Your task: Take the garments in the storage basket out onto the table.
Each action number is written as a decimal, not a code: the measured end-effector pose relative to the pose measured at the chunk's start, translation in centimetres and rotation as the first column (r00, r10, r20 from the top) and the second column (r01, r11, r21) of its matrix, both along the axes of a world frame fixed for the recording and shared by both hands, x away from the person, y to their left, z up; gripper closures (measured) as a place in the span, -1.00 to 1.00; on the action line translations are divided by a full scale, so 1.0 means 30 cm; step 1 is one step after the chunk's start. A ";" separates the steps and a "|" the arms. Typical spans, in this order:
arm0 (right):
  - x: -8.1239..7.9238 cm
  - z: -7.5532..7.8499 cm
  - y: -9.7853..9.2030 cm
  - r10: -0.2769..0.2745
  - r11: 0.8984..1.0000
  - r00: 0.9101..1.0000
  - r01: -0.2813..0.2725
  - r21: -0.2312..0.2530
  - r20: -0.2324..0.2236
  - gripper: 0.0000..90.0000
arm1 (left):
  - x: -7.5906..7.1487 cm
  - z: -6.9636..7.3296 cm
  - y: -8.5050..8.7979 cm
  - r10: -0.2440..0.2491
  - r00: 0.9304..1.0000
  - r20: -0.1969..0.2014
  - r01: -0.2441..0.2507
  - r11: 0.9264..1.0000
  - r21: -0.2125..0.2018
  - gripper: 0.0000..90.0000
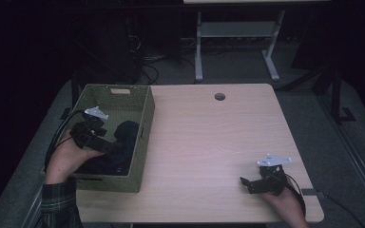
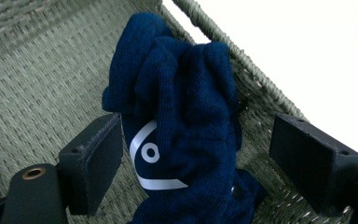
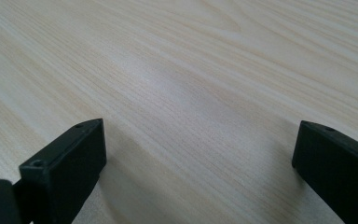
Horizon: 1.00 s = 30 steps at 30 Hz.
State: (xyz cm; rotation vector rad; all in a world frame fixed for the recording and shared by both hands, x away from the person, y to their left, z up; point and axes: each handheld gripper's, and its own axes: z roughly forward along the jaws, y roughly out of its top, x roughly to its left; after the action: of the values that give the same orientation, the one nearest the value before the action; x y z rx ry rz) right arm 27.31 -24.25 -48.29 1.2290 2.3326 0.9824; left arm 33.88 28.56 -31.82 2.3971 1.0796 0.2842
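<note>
reaching into the green woven basket (image 1: 145, 124) at about 9 o'clock on the table (image 1: 209, 142), the left gripper (image 1: 110, 146) hangs over a crumpled navy knit garment (image 1: 123, 137) that lies in the basket's near half, against the wall facing the table's middle. in the left gripper view the jaws stand spread wide on either side of the garment (image 2: 186, 121); the one at 8 o'clock is touching or just beside the cloth, the one at 4 o'clock is apart from it, so nothing is pinched. a white printed mark with a small ring shows on the fabric between them, and the basket's woven floor and rim (image 2: 51, 84) surround it.

the person's left hand (image 1: 66, 159) grips the tool from 7 o'clock, a plaid sleeve (image 1: 57, 202) behind it.

the right gripper (image 1: 247, 183) sits low over bare wood at about 4 o'clock on the table, well apart from the basket, with the right hand (image 1: 285, 202) behind it. in the right gripper view its jaws are spread wide over pale wood grain (image 3: 191, 84), with nothing between them.

a round cable hole (image 1: 219, 96) sits near 12 o'clock on the tabletop.
</note>
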 end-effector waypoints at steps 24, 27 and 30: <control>0.000 0.000 0.000 0.000 1.000 1.000 0.000 0.000 0.000 -0.94 | 0.049 -0.115 -0.022 0.004 0.992 -0.129 0.004 0.998 0.063 -0.63; 0.000 0.000 0.000 0.000 1.000 1.000 0.000 -0.001 0.000 -0.94 | 0.054 -0.129 -0.031 0.000 0.990 -0.143 0.009 0.998 0.065 -0.63; 0.000 0.000 0.000 0.000 1.000 1.000 0.000 0.000 0.000 -0.94 | 0.060 -0.142 -0.035 -0.005 0.987 -0.160 0.016 0.997 0.070 -0.63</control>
State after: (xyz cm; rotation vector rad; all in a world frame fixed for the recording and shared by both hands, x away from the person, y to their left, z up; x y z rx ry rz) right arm 27.31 -24.25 -48.28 1.2286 2.3331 0.9819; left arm 35.67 27.50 -36.08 2.5237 1.1444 0.1295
